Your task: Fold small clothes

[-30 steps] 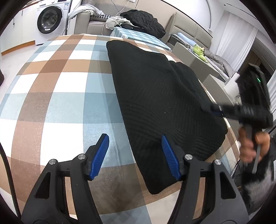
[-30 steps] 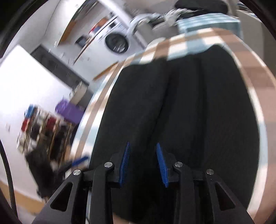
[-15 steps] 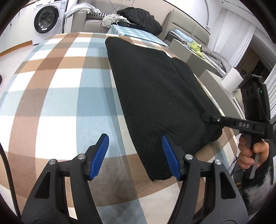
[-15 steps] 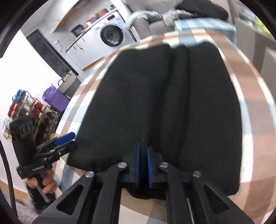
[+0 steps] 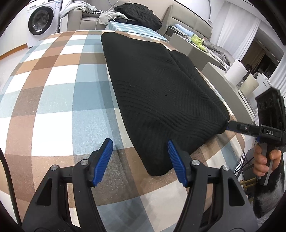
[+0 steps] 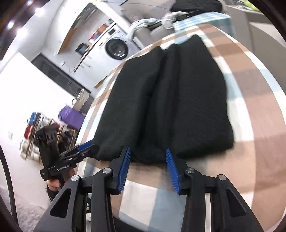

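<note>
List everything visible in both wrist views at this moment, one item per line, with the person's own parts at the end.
black knit garment: 1, black, folded lengthwise on the checked cloth, near edge toward both grippers
checked tablecloth: 1, brown, blue and white, covers the table
washing machine: 1, white, far left behind the table
black jacket: 1, black, heaped on the sofa behind the table
grey sofa: 1, grey-beige, along the far wall
green item: 1, yellow-green, on the grey surface at right; kind unclear
paper roll: 1, white, right of the table
purple bag: 1, purple, on the floor left of the table
left gripper: 1, black with blue pads, open, at the garment's near corner
right gripper: 1, black with blue pads, open, at the garment's near edge
hand: 1, on the right gripper's handle
</note>
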`<control>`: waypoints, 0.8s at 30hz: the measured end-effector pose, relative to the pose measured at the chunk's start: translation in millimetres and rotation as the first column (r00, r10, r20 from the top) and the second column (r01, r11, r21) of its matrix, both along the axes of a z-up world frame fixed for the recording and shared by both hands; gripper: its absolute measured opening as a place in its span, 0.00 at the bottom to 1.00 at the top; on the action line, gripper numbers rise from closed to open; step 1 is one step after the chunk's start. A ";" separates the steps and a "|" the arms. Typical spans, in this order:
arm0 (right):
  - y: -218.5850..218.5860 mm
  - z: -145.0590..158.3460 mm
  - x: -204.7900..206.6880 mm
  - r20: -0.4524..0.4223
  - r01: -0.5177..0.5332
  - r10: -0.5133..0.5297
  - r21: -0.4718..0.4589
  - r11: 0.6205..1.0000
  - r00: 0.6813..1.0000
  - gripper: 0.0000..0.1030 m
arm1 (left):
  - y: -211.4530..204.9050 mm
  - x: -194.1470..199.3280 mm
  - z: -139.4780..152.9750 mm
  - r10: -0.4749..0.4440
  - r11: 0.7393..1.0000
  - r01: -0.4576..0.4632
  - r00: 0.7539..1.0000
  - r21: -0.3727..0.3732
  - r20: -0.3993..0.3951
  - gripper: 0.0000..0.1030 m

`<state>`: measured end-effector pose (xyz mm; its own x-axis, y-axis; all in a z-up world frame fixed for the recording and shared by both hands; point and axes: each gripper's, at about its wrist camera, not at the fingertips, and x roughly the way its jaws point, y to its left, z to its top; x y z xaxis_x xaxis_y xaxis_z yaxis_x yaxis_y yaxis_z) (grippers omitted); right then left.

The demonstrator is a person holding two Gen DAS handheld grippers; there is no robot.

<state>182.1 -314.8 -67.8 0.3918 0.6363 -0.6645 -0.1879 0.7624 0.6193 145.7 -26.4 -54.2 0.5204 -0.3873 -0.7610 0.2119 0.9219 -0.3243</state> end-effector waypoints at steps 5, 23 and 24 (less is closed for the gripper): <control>15.0 -4.0 -5.6 -0.009 -0.056 0.056 -0.059 0.997 0.998 0.40 | -1.1 1.4 0.3 -0.009 1.000 0.009 1.000 0.010 -0.001 0.59; 30.4 8.1 -3.8 0.100 -0.080 0.131 -0.403 0.912 0.986 0.15 | 2.8 2.4 -0.4 -0.002 1.000 0.002 1.000 0.017 -0.009 0.60; 28.2 11.3 -5.1 0.108 -0.077 0.129 -0.392 0.917 0.986 0.18 | 3.0 2.2 0.1 -0.002 1.000 0.002 1.000 0.020 -0.008 0.60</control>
